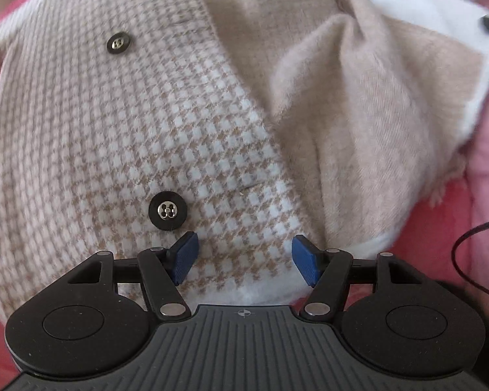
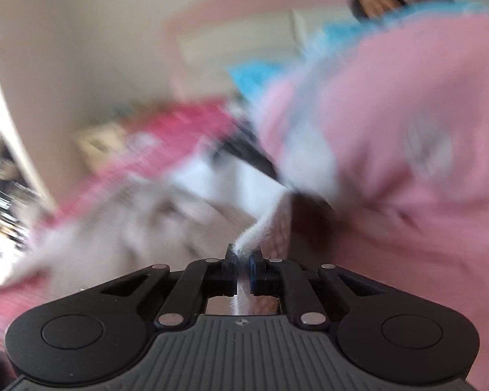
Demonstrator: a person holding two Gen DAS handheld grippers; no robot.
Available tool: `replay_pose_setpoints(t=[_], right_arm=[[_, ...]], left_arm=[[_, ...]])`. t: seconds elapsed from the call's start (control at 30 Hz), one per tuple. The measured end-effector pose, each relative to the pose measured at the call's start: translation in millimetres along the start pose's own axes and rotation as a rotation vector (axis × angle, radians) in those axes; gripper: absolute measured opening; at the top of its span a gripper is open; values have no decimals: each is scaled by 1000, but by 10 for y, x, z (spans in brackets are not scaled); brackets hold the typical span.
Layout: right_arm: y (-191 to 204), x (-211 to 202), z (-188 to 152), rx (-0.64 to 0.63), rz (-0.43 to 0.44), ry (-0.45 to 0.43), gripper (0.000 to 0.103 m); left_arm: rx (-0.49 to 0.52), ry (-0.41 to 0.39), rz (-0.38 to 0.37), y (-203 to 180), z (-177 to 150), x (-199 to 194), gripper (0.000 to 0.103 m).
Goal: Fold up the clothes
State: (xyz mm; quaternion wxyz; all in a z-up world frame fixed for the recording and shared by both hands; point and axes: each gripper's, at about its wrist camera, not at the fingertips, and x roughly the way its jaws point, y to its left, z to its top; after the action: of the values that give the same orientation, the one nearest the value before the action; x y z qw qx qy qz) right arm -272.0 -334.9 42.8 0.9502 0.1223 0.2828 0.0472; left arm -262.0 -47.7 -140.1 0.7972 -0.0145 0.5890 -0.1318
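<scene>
The checked jacket (image 1: pixel 146 123) lay spread on the pink bedding (image 1: pixel 485 176), just under the left gripper (image 1: pixel 244 257), jaws wide apart. The right gripper (image 2: pixel 243 260) pinched its fuzzy edge.

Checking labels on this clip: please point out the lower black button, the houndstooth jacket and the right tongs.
lower black button (image 1: pixel 168 210): left wrist view, on its metal centre.
houndstooth jacket (image 1: pixel 120 137): left wrist view, on the checked front panel.
right tongs (image 2: pixel 243 255): right wrist view, between the tips, shut on a fuzzy fabric edge.

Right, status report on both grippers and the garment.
Left gripper open over houndstooth jacket. Right gripper shut on its fuzzy edge. Nothing blocking; right view blurred.
</scene>
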Motion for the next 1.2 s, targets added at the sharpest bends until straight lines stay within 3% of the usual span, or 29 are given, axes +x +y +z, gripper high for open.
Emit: replay_pose_setpoints(t=[0.1,0.2,0.33,0.43,0.5,0.6,0.67,0.73,0.8,0.83,0.87,1.0,1.07,1.2], right_arm=[[433,-325,168,-132,171,-95,8],[1087,-401,23,-421,277,-124,8],[1710,-108,-560,-688,419,20,8],[1951,171,-932,-760,464,125,8],[2065,335,-1118,-771,483,176,9],[2187,581,-1370,-774,510,244,9],[2233,731,-1544,-787,498,310,12],[2240,819,-1661,-791,481,378,15],[2172,775,-1686,-744,489,421,22],[2116,698,-1666,-703,504,433,33],[2059,612,-1635,-657,518,446,38],[1776,280,-1491,-502,553,543,41],[1580,164,-1413,-436,489,592,41],[1160,83,-1372,-385,218,613,41]], left_arm=[[-71,14,-43,118,14,-20,64],[-145,8,-53,275,-2,-85,64],[-308,-53,-80,642,-83,-354,64],[-437,-120,-101,1001,-191,-603,64],[-514,-162,-118,1229,-260,-757,64],[-585,-229,-222,1463,-329,-899,66],[-634,-245,-297,1565,-343,-885,67],[-664,-224,-324,1605,-294,-778,67],[-648,-196,-331,1590,-259,-676,67],[-634,-180,-338,1568,-253,-626,67],[-620,-164,-345,1545,-246,-574,67],[-547,-112,-350,1391,-191,-333,67],[-506,-94,-339,1271,-198,-302,67],[-382,-101,-232,1056,-169,-253,64]])
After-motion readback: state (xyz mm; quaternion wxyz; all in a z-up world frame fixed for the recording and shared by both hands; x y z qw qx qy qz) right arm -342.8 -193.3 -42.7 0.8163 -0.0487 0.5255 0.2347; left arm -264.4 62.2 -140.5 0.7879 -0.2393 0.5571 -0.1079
